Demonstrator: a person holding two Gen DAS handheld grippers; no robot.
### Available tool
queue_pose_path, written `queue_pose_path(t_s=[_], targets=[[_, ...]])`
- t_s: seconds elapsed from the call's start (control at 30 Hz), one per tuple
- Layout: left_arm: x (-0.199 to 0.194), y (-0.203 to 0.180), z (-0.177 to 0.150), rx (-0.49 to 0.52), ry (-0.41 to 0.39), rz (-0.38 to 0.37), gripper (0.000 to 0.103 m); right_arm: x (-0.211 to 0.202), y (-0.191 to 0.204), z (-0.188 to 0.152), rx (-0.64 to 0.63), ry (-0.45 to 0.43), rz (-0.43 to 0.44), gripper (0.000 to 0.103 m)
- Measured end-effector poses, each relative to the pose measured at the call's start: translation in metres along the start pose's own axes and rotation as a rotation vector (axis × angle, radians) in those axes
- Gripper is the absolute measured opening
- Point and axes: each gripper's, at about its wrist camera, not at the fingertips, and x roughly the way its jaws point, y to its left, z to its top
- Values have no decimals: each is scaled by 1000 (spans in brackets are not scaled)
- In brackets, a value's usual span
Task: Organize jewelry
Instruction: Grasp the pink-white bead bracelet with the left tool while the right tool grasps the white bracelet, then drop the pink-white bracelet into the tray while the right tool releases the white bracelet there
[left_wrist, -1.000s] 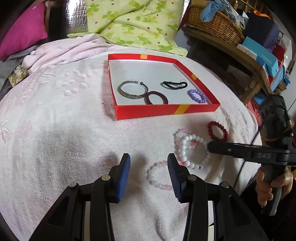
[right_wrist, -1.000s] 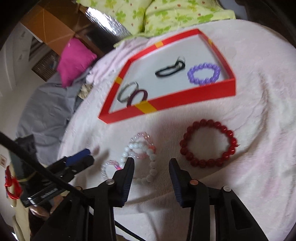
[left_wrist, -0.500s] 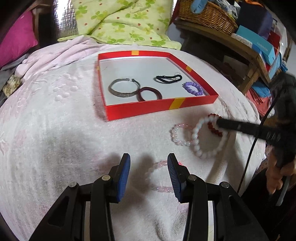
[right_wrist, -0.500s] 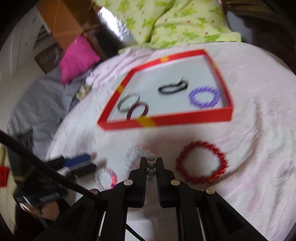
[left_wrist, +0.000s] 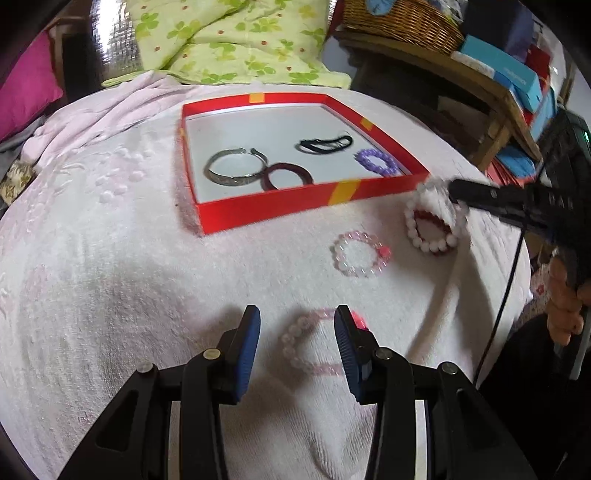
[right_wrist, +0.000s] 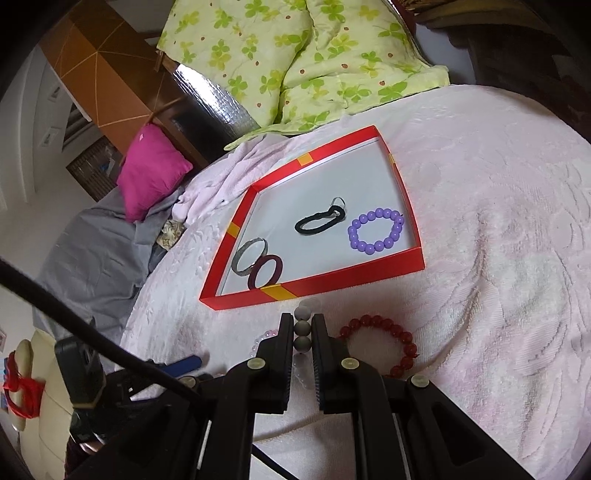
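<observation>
In the right wrist view my right gripper (right_wrist: 301, 325) is shut on a white bead bracelet (right_wrist: 302, 326), which hangs above the pink blanket just in front of the red tray (right_wrist: 351, 280). A red bead bracelet (right_wrist: 384, 332) lies to its right. The left wrist view shows that white bracelet (left_wrist: 430, 246) dangling from the right gripper (left_wrist: 456, 192) over the red bracelet (left_wrist: 424, 215). My left gripper (left_wrist: 297, 332) is open, with a pale pink bead bracelet (left_wrist: 295, 341) lying on the blanket between its fingers. Another pink bracelet (left_wrist: 360, 254) lies further out.
The tray (left_wrist: 306, 206) holds a silver bangle (left_wrist: 236, 166), a dark red ring (left_wrist: 290, 175), a black hair tie (left_wrist: 325, 144) and a purple bead bracelet (left_wrist: 378, 162). A green quilt (left_wrist: 236, 44) lies behind it. A wooden shelf (left_wrist: 480, 85) with boxes stands at the right.
My right gripper has shut on the white bead bracelet and lifted it off the blanket toward the tray. The left gripper has stayed open over the pale pink bracelet.
</observation>
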Motion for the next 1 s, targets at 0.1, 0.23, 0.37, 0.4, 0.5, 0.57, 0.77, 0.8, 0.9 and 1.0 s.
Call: queue_pose_path(t_s=[0.1,0.23,0.37,0.4,0.5,0.57,0.77,0.8,0.9,1.0], targets=[[5,-6,-4,30,28,-9,43,0,3,-1,-7,1,8,11],[12,-14,-6,69,56,-18,32,3,6,-3,-14,10,10,11],[15,-13,-6,73,67,-8,19,5,6,-5,-12,18,7,11],[15,-12,-6,68,66,-11,14,5,5,-5,-12,19,7,11],[15,-10,-5,65,67,-9,13,6,6,-6,-12,19,6,11],[14,-11,-5,69,66,2,13,6,6,-6,-12,17,8,11],[17,-17,-6,108,66,37,13,6,6,-6,-9,18,7,11],[18,-18,-7,115,63,41,13,6,6,-6,-8,18,7,11],[18,-16,-7,110,61,35,12,6,5,-6,-8,15,8,11],[16,-15,-6,103,48,40,10,5,6,-6,-9,10,8,11]])
